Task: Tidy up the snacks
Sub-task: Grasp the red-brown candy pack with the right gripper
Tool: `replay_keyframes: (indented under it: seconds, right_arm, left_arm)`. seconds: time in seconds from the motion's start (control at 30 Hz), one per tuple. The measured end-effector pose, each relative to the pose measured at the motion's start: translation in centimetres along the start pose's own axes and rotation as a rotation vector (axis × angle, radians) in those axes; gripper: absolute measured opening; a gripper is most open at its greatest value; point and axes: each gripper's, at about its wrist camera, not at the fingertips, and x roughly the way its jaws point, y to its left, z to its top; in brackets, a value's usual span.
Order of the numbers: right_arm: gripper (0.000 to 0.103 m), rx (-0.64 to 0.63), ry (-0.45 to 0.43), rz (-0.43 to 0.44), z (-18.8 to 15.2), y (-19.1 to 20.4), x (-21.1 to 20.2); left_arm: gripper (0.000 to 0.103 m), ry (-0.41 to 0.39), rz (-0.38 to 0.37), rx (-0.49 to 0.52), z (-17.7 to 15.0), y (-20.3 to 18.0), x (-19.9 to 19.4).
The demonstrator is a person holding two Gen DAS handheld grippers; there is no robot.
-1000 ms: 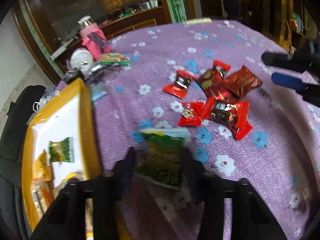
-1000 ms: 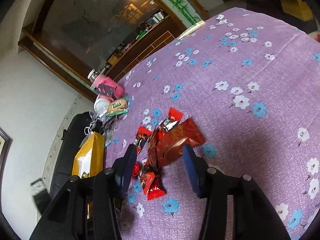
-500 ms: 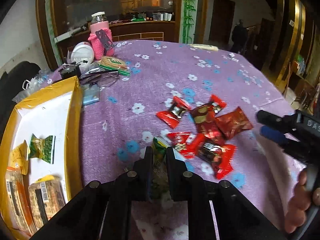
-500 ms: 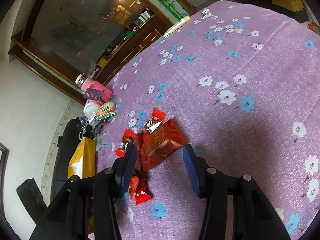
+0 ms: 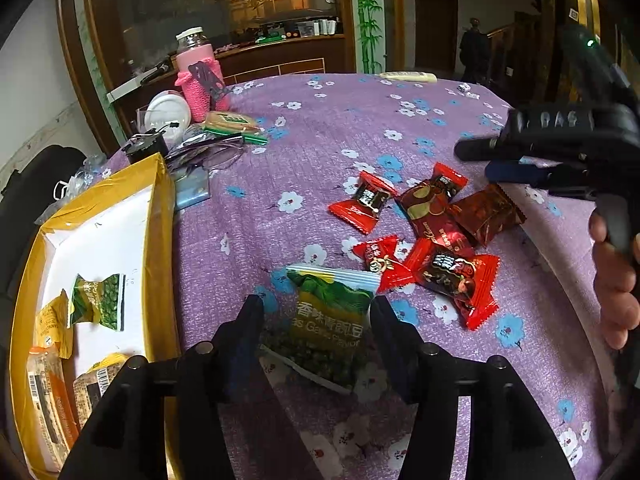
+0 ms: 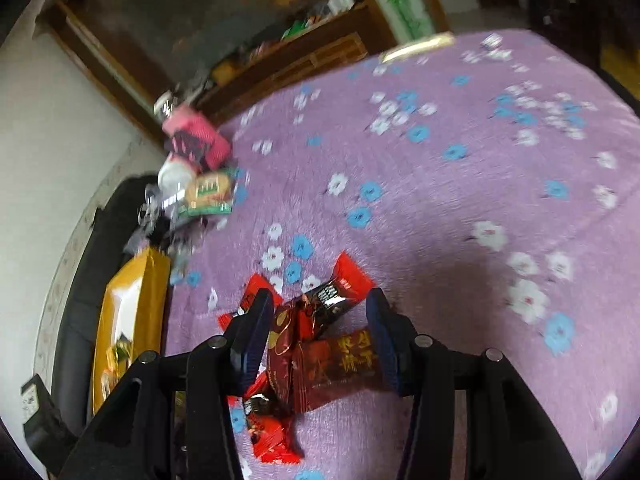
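My left gripper [image 5: 316,316] jaws opening around the green pea pack [image 5: 330,330] lying on the purple cloth [image 5: 320,152]; my right gripper [image 6: 318,322] hangs open over red candies [image 6: 320,344].

A purple tablecloth [image 5: 320,128] printed with white and blue flowers covered the table. At its far left edge stood a jar in a pink knitted sleeve [image 5: 198,76] — just beside it lay a round white lid [image 5: 168,110]. Nearer, a pair of glasses [image 5: 218,152] rested on the cloth. Far behind stood a dark wooden counter [image 5: 280,56].
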Motion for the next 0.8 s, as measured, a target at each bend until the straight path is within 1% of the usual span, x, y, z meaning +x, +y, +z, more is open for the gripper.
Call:
replay_keyframes:
  seconds: [0.07,0.1,0.13,0.2,0.27,0.3,0.37,0.4,0.43,0.5,0.57,0.63,0.7,0.77,0.8]
  right_arm:
    - [0.048,-0.026,0.077,-0.002,-0.9,0.2,0.2]
    - [0.048,-0.022,0.121,0.007,-1.7,0.1,0.1]
    - [0.048,-0.007,0.186,0.036,-2.9,0.1,-0.2]
    - [0.048,-0.022,0.23,0.065,-4.6,0.6,-1.0]
    - [0.048,-0.059,0.188,0.051,-5.3,1.4,-2.2]
    - [0.048,-0.077,0.159,0.028,-5.3,1.7,-2.7]
    - [0.048,-0.097,0.112,-0.037,-5.1,2.0,-2.9]
    - [0.048,-0.103,0.093,-0.055,-4.9,2.0,-2.9]
    - [0.048,-0.107,0.08,-0.056,-5.0,2.1,-2.7]
    - [0.048,-0.101,0.076,-0.036,-5.1,1.7,-2.1]
    - [0.048,-0.098,0.073,-0.031,-5.2,1.2,-1.6]
    - [0.048,-0.126,0.069,-0.06,-5.5,1.2,-1.3]
    - [0.048,-0.16,0.056,-0.086,-5.7,1.4,-1.0]
    - [0.048,-0.185,0.047,-0.102,-6.0,1.8,-0.6]
    - [0.048,-0.213,0.036,-0.123,-6.1,2.2,-0.5]
  left_arm:
    - [0.058,0.004,-0.015,-0.026,0.2,0.6,-0.1]
    - [0.059,0.006,-0.023,-0.042,0.3,1.0,-0.1]
    - [0.059,0.008,-0.03,-0.059,0.4,1.3,-0.1]
    - [0.059,0.02,-0.072,-0.106,0.6,2.3,-0.1]
    - [0.059,0.034,-0.114,-0.15,0.8,3.1,0.0]
    - [0.059,0.045,-0.137,-0.173,0.9,3.5,0.1]
    - [0.059,0.05,-0.14,-0.183,0.9,3.7,0.3]
    - [0.059,0.047,-0.125,-0.171,0.8,3.4,0.4]
    - [0.059,0.045,-0.109,-0.158,0.7,3.2,0.5]
    - [0.059,0.039,-0.091,-0.121,0.6,2.6,0.5]
    - [0.059,0.044,-0.078,-0.059,0.3,1.5,0.7]
    - [0.059,0.045,-0.062,-0.003,0.1,0.5,0.7]
    - [0.059,0.05,-0.017,0.057,-0.3,-0.5,1.1]
    - [0.058,0.058,0.016,0.086,-0.6,-0.9,1.6]
    - [0.055,0.042,0.024,0.092,-0.6,-0.9,1.6]
